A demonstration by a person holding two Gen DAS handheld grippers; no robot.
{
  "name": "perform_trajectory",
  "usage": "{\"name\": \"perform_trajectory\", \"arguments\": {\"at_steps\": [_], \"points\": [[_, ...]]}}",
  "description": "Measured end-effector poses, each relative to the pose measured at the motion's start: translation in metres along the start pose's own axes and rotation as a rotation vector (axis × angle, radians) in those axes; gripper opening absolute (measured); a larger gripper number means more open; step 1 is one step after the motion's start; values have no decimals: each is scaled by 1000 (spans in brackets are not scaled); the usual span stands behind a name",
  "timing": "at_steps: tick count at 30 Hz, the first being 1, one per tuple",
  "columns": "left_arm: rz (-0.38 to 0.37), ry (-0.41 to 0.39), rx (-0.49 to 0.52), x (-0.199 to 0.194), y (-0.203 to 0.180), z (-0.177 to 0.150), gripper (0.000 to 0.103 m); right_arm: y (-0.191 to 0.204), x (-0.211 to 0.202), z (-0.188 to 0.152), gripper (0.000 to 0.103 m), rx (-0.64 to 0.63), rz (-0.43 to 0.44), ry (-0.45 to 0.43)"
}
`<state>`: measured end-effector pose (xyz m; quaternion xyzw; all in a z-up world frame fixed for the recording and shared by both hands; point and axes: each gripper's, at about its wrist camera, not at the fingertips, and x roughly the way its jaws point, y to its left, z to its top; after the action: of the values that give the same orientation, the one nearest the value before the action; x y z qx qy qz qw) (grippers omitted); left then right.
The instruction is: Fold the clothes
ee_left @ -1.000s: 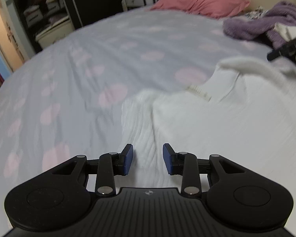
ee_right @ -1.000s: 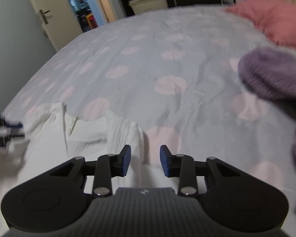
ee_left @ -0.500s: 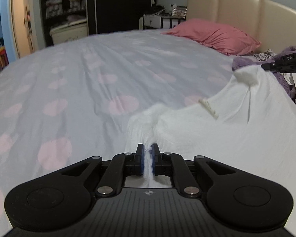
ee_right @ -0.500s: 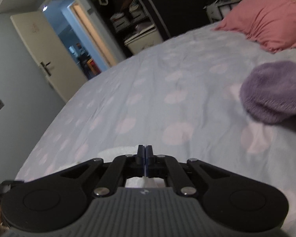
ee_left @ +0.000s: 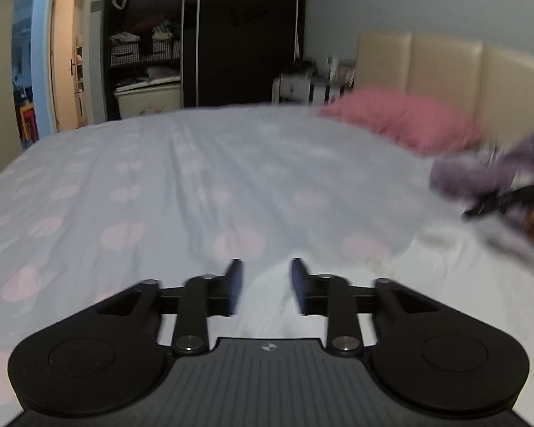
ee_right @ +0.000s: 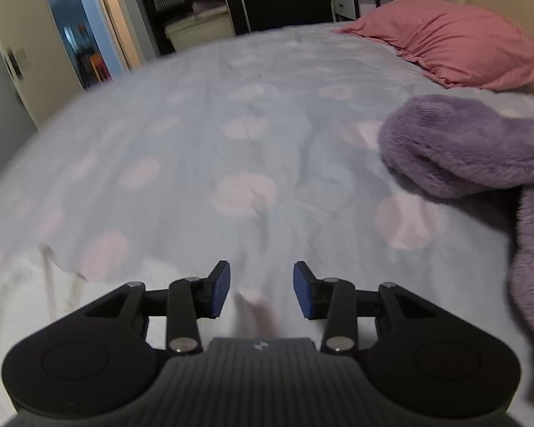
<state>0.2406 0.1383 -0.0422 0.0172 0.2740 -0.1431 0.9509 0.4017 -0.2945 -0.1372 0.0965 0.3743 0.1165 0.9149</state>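
A white knit garment (ee_left: pixel 427 277) lies on the bed, spreading from under my left gripper (ee_left: pixel 265 284) toward the right. That gripper stands open, with white cloth lying between and below its blue pads, not pinched. In the right wrist view the same white garment (ee_right: pixel 25 284) shows at the lower left, and a fold of it reaches up under my right gripper (ee_right: pixel 261 293), which is open too. The other gripper (ee_left: pixel 502 201) appears blurred at the right edge of the left wrist view.
The bed sheet (ee_right: pixel 231 142) is pale blue with pink dots. A pink pillow (ee_right: pixel 452 39) lies by the beige headboard (ee_left: pixel 445 67). A fluffy purple garment (ee_right: pixel 473 142) sits at the right. A dark wardrobe (ee_left: pixel 238 35), shelves and an open doorway (ee_left: pixel 64 64) stand beyond the bed.
Both grippers were shut on the white garment half a second ago and have opened, letting it drop onto the bed. Both views have lifted and are motion-blurred.
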Motion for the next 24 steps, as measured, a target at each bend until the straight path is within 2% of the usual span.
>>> {"name": "perform_trajectory", "arguments": {"at_steps": [3,5,8,10,12,13,14,15,16,17,20,22,24], "points": [[-4,43,75,19,-10,5,36,19,3,4,42,-33,96,-14],[-11,108,121,40,-17,3,37,39,8,4,42,-99,137,0],[-30,255,147,77,-21,-7,37,71,25,1,42,-270,56,52],[-12,302,155,94,-22,-17,37,84,37,-1,42,-381,-34,81],[-14,326,121,104,-19,-23,37,87,49,0,41,-426,-59,116],[-20,332,102,106,-16,-25,37,84,55,2,29,-426,-49,146],[-23,329,85,106,-13,-26,36,82,61,3,4,-426,-39,176],[-28,328,68,106,-11,-26,35,80,63,5,3,-410,-34,181],[-33,329,57,106,-8,-25,27,79,62,8,4,-382,-33,167],[-32,324,50,104,-6,-23,12,77,61,10,4,-354,-32,153],[-18,287,-10,96,6,-18,10,72,58,17,4,-271,-29,112],[8,263,-48,91,15,-17,4,69,55,22,4,-215,-26,84],[33,240,-86,86,24,-15,4,66,53,26,11,-159,-24,57]]}}
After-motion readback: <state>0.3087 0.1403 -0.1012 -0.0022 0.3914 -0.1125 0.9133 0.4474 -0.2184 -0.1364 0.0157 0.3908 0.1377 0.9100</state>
